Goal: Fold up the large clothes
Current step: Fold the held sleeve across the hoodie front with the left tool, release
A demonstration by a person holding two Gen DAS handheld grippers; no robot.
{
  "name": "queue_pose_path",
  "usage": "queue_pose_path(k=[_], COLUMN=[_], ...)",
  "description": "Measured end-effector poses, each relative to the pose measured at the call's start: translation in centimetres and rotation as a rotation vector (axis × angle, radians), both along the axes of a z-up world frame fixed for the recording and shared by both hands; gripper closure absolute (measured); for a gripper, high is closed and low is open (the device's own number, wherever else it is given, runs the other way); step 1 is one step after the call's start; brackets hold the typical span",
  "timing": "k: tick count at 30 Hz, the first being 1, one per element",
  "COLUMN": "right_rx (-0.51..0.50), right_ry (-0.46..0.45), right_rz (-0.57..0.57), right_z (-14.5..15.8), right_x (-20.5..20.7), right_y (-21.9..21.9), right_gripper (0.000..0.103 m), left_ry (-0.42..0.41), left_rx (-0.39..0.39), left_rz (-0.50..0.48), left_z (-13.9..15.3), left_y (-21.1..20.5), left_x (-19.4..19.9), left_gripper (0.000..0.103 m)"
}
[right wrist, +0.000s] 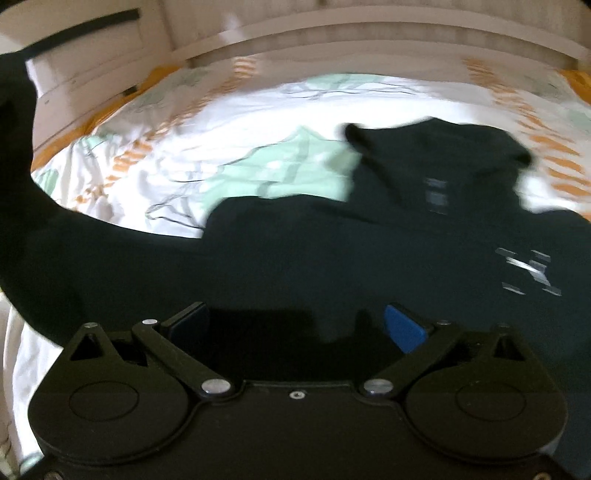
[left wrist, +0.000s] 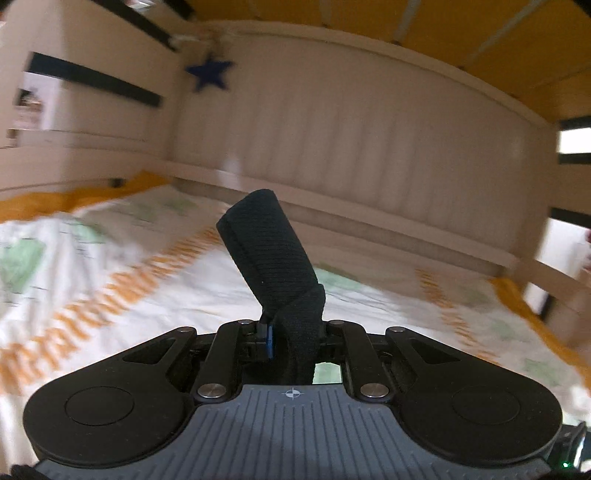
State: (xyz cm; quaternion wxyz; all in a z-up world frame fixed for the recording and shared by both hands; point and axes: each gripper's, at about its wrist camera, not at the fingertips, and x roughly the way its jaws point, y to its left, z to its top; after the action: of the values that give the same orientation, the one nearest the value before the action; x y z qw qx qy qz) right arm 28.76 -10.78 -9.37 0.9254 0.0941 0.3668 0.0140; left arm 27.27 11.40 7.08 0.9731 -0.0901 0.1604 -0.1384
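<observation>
Left hand-held gripper point(left wrist: 291, 332) clamped on cuff point(left wrist: 266, 243), lifted mid-frame | right hand-held gripper point(right wrist: 299, 325) apart over top point(right wrist: 406, 236) | bed point(right wrist: 221, 122) | folding barely begun, body unfolded

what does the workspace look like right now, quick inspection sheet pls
surface: bed with a rumpled white, green and orange cover.
job's things: dark garment spread on the bed; its ribbed cuff sticks up from the left gripper.
clutter: nothing seen.
grippers: left gripper shut on the cuff, raised off the bed; right gripper open over the garment, nothing between its pads.
cables: nothing seen.
surroundings: white panelled bed frame, a blue star hanging on it, yellow slatted boards overhead.
</observation>
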Motion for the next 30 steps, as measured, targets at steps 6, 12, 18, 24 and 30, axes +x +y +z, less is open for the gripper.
queue_pose_path(k=[6,12,18,24,30], right_rx=[0.001,0.011,0.052,0.063,0.058], right_ry=[0.012,0.035,0.052,0.035,0.026], right_rz=[-0.109,-0.175,-0.219,-0.245,-0.265], right_z=[0.4,-0.4,-1.5,-1.5,-1.5], right_x=[-5.5,-9.0,-10.8,-11.5,-11.6], right_y=[-7.2,-11.0,-13.3,-14.4,-14.6], right_gripper=[0.002,0.001,0.001,0.001,0.001], left_ry=[0.080,0.232,0.359,0.397,0.372], left_rx=[0.034,0.103,0.239,0.247,0.254], left_rz=[-0.166,-0.288,-0.371,-0.422,-0.425], left_z=[-2.0,-8.3,-15.3,-17.1,-17.0], left_y=[-7.6,-15.5,-20.0,-18.4,-15.4], left_x=[1.0,1.2,0.3,-1.9,-5.9], left_gripper=[0.088,0.087,0.086,0.046,0.023])
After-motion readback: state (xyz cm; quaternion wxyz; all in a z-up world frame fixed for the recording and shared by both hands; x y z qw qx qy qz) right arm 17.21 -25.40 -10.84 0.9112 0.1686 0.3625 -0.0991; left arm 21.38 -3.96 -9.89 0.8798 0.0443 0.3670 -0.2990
